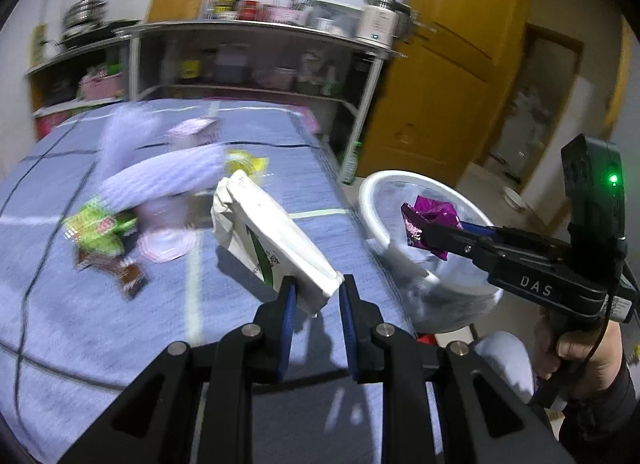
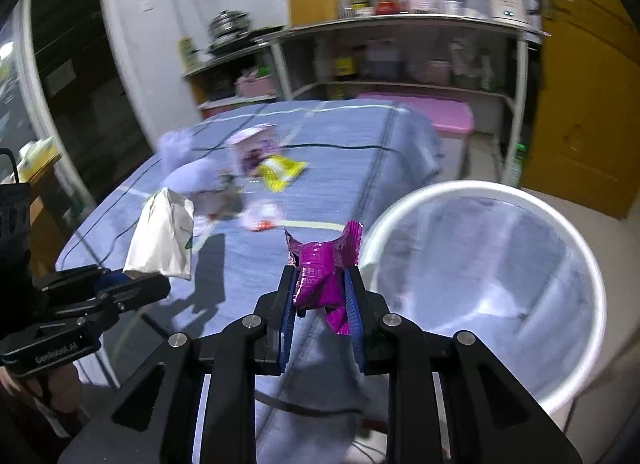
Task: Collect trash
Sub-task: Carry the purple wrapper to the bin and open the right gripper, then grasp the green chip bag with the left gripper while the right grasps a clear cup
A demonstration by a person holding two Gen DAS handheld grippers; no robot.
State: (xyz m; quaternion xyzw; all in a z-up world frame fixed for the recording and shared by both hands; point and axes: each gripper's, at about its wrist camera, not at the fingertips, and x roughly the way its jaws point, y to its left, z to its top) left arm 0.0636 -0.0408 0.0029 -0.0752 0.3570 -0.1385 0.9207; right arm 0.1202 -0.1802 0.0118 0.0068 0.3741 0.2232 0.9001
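Note:
My left gripper [image 1: 317, 284] is shut on the near end of a white paper pack [image 1: 269, 232] and holds it tilted above the blue tablecloth [image 1: 100, 324]; the pack also shows in the right wrist view [image 2: 162, 240]. My right gripper [image 2: 320, 284] is shut on a crumpled purple wrapper [image 2: 325, 270], held at the table's right edge beside the white bin [image 2: 480, 276]. In the left wrist view the wrapper [image 1: 426, 219] hangs over the bin's rim [image 1: 372, 199]. More trash lies on the cloth: a green wrapper [image 1: 98, 229], a yellow packet [image 2: 280, 171], a brown wrapper [image 1: 124, 272].
A lilac plush toy [image 1: 160, 175] and a purple-white carton [image 2: 254, 147] lie mid-table, with a round plastic lid [image 1: 166, 244] near them. A metal shelf rack [image 1: 256, 59] with jars stands behind the table. A yellow wooden door [image 1: 452, 75] is at the right.

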